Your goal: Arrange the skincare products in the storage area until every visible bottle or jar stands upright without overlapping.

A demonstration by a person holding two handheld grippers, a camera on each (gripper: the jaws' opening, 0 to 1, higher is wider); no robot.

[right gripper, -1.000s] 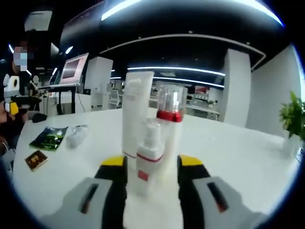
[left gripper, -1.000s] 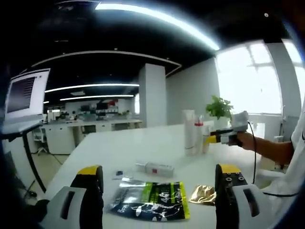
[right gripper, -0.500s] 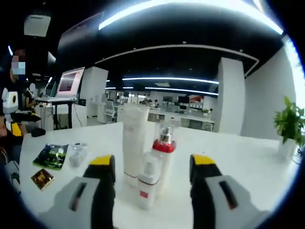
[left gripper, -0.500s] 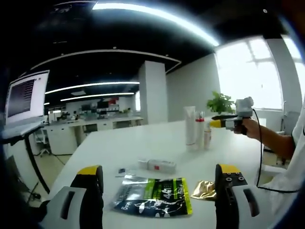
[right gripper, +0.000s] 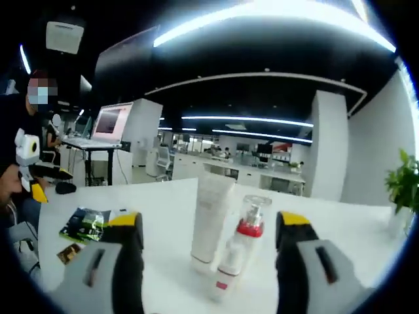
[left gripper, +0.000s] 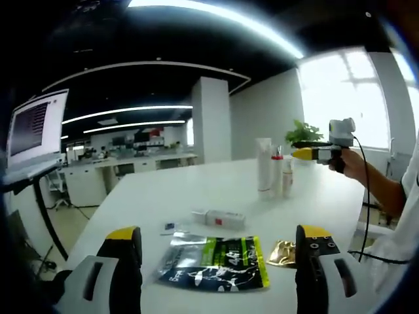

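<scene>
In the left gripper view, the left gripper had its jaws wide apart with nothing between them. Just past it on the white table lay a dark and green packet, flat, with a small gold packet beside it. A little farther lay a white and red tube on its side, its long way running across the view. Well beyond stood 3 bottles close together: a tall white tube, a red-capped bottle and a small white bottle. All 3 pointed straight up.

The right gripper was spread wide too and held nothing. Its own view showed the 3 bottles from close up, and the packets far off to the left.

A second before, the right gripper's jaws sat close on both sides of the small bottle. It had since let go and pulled back.
</scene>
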